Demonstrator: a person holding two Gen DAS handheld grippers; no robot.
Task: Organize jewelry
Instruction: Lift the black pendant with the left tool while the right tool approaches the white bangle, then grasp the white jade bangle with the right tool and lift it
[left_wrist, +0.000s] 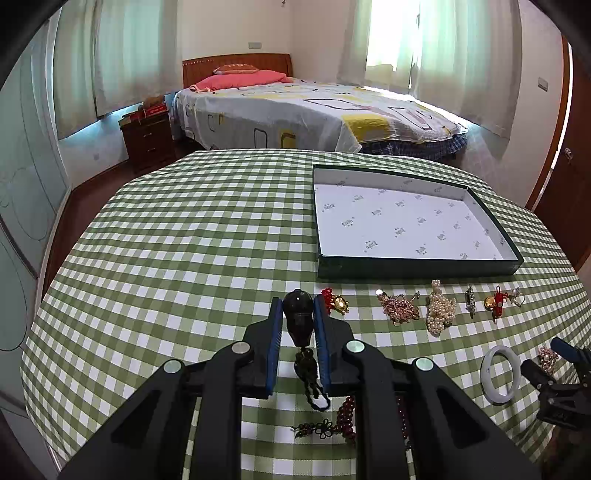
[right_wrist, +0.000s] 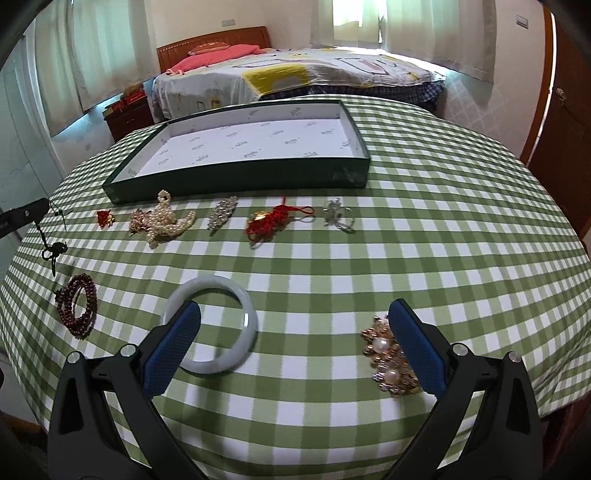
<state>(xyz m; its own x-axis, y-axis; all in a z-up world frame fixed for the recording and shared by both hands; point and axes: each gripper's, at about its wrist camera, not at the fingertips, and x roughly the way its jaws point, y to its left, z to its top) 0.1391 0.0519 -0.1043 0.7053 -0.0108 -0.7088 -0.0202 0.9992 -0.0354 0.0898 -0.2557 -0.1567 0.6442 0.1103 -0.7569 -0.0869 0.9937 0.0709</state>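
My left tongs (left_wrist: 298, 314) pinch a dark pendant (left_wrist: 298, 314) by its hard, smooth body, lifted over the bench (left_wrist: 166, 229); its knotted cord (left_wrist: 309, 376) hangs limp below, so I judge it light but slippery, and the cord may snag. My right tongs (right_wrist: 295, 343) stand spread, holding nothing, between the pale bangle (right_wrist: 214, 328) on the left and a pearl brooch (right_wrist: 391, 358) on the right. The empty green tray (left_wrist: 417, 266) waits farther away, to the right.
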